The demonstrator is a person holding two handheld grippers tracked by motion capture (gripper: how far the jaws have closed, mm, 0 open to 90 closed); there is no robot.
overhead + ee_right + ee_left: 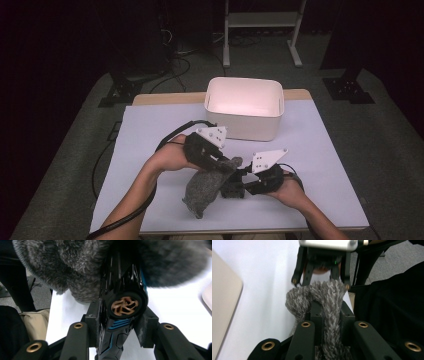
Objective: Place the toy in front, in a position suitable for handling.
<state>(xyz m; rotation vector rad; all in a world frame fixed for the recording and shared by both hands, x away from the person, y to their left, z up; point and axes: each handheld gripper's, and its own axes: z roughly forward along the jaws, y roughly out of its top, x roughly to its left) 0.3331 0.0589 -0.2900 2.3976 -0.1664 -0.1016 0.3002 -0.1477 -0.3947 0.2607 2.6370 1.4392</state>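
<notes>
- Grey fuzzy pouch [207,186] sits at the near middle of the table, partly raised, lower end drooping toward the near edge.
- Left gripper [227,167]: jaws clamped tight on a fold of the pouch [329,315]; fabric squeezed between the pads, no gap.
- Right gripper [239,186]: jaws part-way apart, closed on a black device with blue trim [123,302]; pads press both its sides.
- Device's far end pokes into the pouch mouth [82,270]; fuzzy fabric wraps over it just beyond the right jaws.
- Both grippers nearly tip to tip, pouch between them and to the left.
- White table cover [150,145]; white bin [245,107] at far middle, well apart from the pouch.
- Grey carpet [390,145], dark room, white stand [262,22] at far side.
</notes>
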